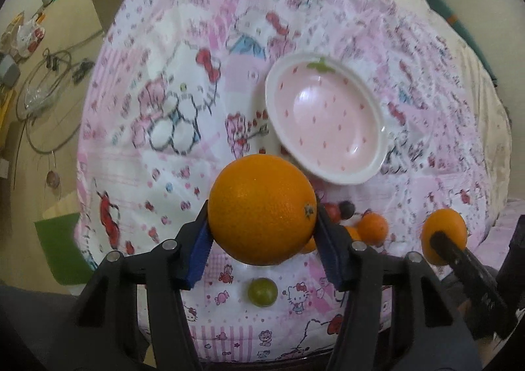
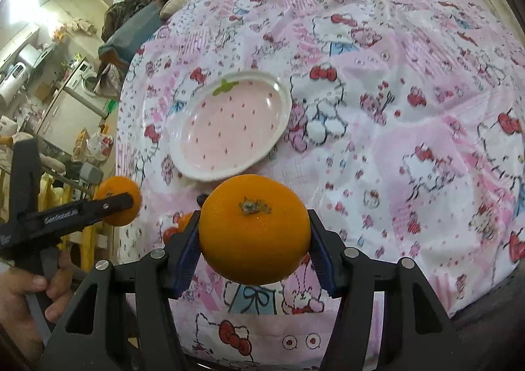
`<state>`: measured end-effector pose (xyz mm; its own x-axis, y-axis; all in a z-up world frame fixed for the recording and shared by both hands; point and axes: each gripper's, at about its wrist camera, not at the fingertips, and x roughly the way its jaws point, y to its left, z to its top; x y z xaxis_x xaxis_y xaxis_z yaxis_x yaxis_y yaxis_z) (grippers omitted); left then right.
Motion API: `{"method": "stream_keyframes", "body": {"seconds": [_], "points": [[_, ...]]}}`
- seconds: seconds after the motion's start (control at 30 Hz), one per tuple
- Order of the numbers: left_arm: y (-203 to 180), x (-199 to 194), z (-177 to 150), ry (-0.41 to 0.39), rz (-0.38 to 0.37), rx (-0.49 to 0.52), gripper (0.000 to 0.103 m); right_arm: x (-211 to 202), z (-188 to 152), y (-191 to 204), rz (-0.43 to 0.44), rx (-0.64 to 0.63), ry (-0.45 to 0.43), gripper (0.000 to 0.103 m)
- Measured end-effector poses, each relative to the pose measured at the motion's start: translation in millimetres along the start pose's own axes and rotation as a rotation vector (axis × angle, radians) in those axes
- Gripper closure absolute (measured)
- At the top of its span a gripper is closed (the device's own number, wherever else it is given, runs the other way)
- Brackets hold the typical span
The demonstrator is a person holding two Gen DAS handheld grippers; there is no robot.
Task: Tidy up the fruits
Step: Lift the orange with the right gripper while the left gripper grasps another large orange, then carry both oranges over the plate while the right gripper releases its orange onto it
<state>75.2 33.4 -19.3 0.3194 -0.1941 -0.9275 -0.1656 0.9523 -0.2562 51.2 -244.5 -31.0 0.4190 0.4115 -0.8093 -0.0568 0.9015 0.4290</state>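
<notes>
Progress is slight: the strawberry plate holds no fruit yet. Left gripper clamps one orange just short of the plate's near rim; right gripper clamps a second orange likewise. Near the plate, small oranges, a green fruit and dark berries remain on the cloth.

Plate sits bare with open cloth all around; small fruits and a green grape crowd the near edge.
</notes>
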Motion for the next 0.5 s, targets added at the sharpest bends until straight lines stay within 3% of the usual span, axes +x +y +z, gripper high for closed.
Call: {"method": "stream_keyframes", "body": {"seconds": [0.37,0.5], "points": [[-13,-19,47,-0.057,-0.064,0.018,0.050,0,64,18,-0.015,-0.105,-0.050,0.041],[-16,-13,65,-0.058,-0.068,0.018,0.050,12,84,13,0.006,-0.090,-0.034,0.041]]}}
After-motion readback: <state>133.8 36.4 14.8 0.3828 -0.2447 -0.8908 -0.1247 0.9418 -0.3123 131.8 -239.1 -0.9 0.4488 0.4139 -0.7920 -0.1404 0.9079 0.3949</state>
